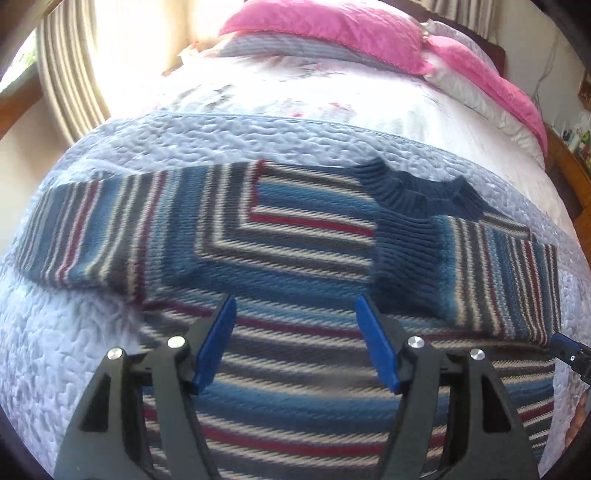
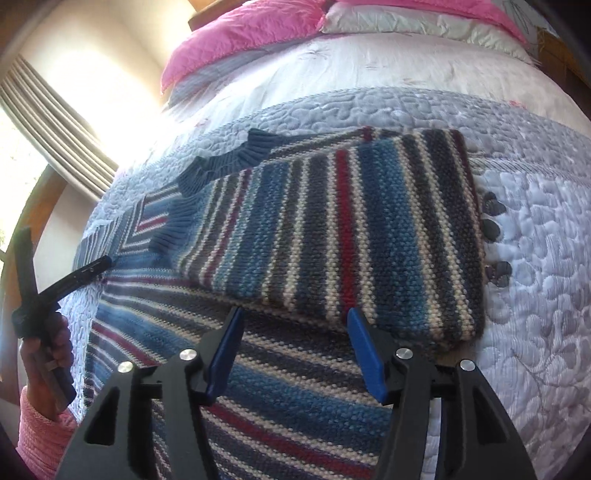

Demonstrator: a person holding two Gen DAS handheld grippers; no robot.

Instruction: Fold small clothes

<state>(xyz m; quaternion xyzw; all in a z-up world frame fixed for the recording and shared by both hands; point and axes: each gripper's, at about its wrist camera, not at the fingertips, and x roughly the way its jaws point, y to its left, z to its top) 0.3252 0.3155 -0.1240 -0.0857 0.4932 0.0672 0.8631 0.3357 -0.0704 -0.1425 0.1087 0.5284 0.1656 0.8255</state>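
A knitted sweater [image 1: 295, 251] with blue, red, white and grey stripes lies flat on the quilt. Its dark blue ribbed collar [image 1: 424, 190] points to the far side. One sleeve [image 1: 92, 236] stretches out to the left. The other sleeve [image 2: 351, 229] is folded across the body, with its ribbed cuff [image 1: 406, 254] below the collar. My left gripper [image 1: 295, 310] hovers open over the lower body, holding nothing. My right gripper [image 2: 295, 317] is open and empty just in front of the folded sleeve's near edge. The left gripper [image 2: 62, 251] also shows open at the left of the right wrist view.
The sweater rests on a pale blue quilted bedspread [image 1: 74, 369]. Pink pillows [image 1: 332, 29] and a white one lie at the head. Striped curtains [image 1: 66, 74] and a bright window stand to the left. A hand [image 2: 44, 347] in a pink sleeve [image 2: 40, 435] holds the left gripper.
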